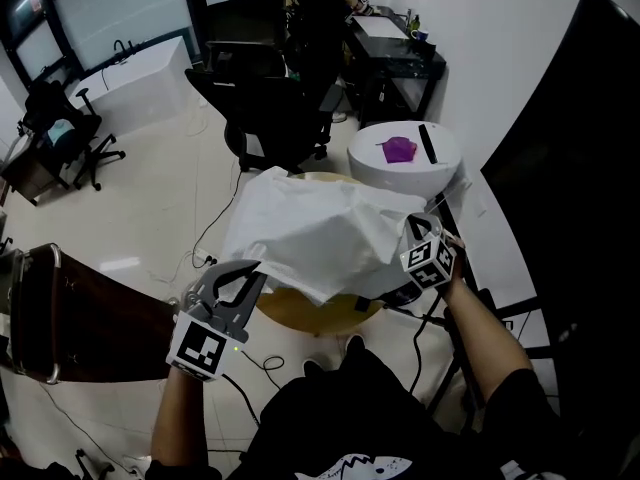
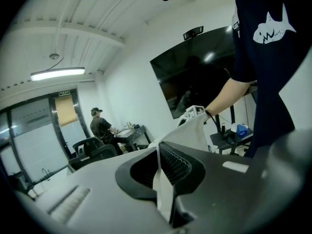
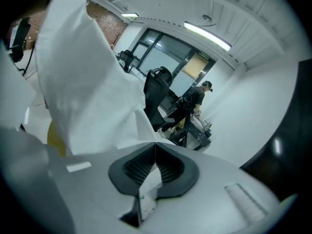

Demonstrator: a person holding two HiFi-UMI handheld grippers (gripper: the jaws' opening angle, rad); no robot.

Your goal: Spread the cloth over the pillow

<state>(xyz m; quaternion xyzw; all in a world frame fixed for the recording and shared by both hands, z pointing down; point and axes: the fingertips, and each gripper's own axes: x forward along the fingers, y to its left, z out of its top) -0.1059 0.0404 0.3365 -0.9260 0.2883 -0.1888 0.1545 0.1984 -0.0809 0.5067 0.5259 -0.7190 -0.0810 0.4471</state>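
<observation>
Left: the left gripper, jaws closed flat on a near corner of the white cloth, a strip of fabric pinched between the ribbed pads. Centre: the cloth hangs raised and loosely bunched between both grippers, above a round yellow object whose near edge shows beneath it. Right: the right gripper, jaws likewise pressed together on the cloth's other near corner, the fabric billowing away from them.

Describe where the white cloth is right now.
Head view, centre: the white cloth hangs between the left gripper and right gripper, just before the round white table.
</observation>
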